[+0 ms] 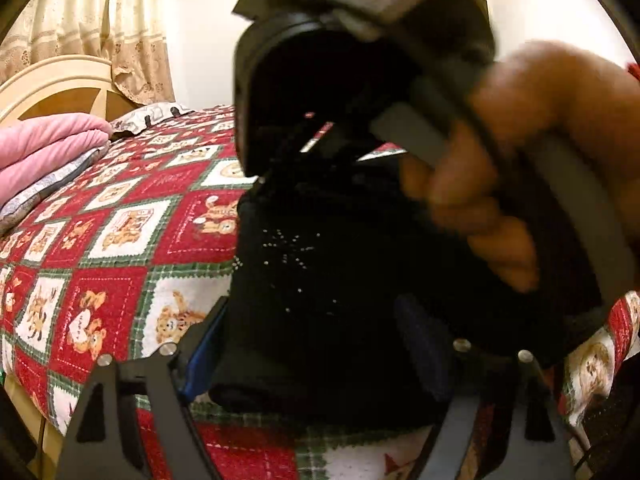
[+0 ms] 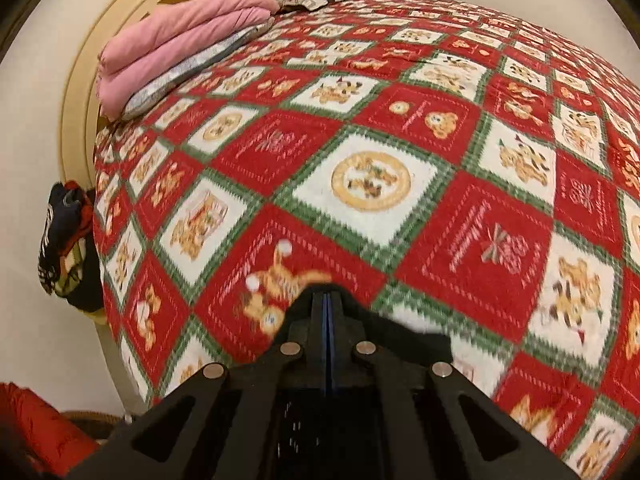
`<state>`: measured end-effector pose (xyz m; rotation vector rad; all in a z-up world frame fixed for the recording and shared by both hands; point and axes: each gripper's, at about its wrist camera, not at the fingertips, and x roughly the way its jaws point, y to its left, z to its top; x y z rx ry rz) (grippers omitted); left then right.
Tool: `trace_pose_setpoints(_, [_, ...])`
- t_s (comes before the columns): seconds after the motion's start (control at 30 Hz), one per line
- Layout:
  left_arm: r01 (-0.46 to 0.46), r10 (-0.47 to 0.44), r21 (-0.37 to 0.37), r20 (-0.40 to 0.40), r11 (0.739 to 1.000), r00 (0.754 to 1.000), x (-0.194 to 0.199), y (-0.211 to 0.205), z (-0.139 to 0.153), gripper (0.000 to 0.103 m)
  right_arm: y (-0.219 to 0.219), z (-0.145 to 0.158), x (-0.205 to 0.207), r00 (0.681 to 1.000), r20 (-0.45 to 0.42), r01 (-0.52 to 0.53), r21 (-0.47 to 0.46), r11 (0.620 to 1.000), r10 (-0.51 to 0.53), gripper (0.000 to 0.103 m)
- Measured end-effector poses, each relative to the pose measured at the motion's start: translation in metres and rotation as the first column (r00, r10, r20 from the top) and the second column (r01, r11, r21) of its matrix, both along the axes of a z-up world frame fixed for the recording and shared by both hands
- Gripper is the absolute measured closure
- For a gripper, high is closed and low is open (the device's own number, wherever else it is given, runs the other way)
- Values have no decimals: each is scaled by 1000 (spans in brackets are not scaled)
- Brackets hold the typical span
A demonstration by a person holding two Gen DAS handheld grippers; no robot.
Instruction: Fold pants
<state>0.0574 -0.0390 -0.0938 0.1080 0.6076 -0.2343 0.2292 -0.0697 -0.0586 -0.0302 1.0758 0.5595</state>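
The left gripper (image 1: pixel 316 344) stands with its black jaws spread wide, one finger with a blue pad (image 1: pixel 200 354) on one side and the other pad (image 1: pixel 424 344) on the opposite side, and the black fabric pants (image 1: pixel 320 280), lying in a bunched, partly folded heap, fill the space between and just ahead of them; whether either pad actually presses on the cloth cannot be told. The pants rest on a red, white and green patchwork bedspread printed with teddy bears (image 1: pixel 120 232), which spreads out beyond the jaws to the one side. Above and beyond the jaws, close to the lens and blurred, a person's hand (image 1: pixel 500 184) grips the black-and-grey handle of the right gripper's body (image 1: pixel 340 60), which hangs over the far part of the pants. Far past the jaws, a folded pink blanket (image 1: pixel 44 148) lies by a cream curved wooden headboard (image 1: pixel 60 88), with a beige lace curtain (image 1: pixel 100 20) behind. In the right wrist view, the right gripper (image 2: pixel 326 300) has its jaws pressed fully together, the blue pads meeting in a thin line, with nothing visible between them; the tips hover over the bedspread (image 2: pixel 380 176), and the pink blanket (image 2: pixel 180 44) lies far ahead of them and to one side.
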Motion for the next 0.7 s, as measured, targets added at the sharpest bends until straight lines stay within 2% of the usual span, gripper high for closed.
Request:
trace_pose_setpoints(0.17, [12, -12, -13, -11, 1000, 1000, -2, 5, 0, 20, -21, 5, 12, 997, -26, 76, 116, 990, -73, 102])
trace_pose_setpoints(0.27, [13, -13, -19, -12, 1000, 1000, -3, 6, -1, 20, -19, 30, -5, 999, 50, -10, 147, 989, 3, 102])
trace_pose_setpoints(0.37, [6, -6, 1, -1, 1000, 1000, -4, 0, -1, 20, 4, 33, -21, 988, 29, -155, 58, 986, 153, 102])
trace_pose_setpoints(0.43, [4, -4, 13, 4, 1000, 1000, -5, -1, -1, 20, 21, 14, -25, 978, -7, -206, -93, 974, 206, 102])
trace_pose_setpoints(0.47, [4, -4, 15, 5, 1000, 1000, -8, -3, -2, 20, 24, 6, -22, 978, -18, -207, -126, 970, 206, 102])
trace_pose_setpoints(0.57, [3, -3, 31, 19, 1000, 1000, -15, -9, -2, 22, 18, 0, 3, 996, -4, -86, -84, 993, 86, 103])
trace_pose_setpoints(0.6, [3, -4, 44, 29, 999, 1000, -16, -11, -1, 23, 15, 1, 8, 999, 14, -49, -94, 994, 51, 103])
trace_pose_setpoints(0.67, [6, -7, 50, 29, 999, 1000, -19, -13, -2, 23, 6, 11, 17, 991, 117, 85, -217, 972, -61, 97])
trace_pose_setpoints(0.7, [8, -9, 45, 27, 999, 1000, -20, -13, -2, 23, -5, 18, 18, 990, 122, 93, -172, 981, -72, 97])
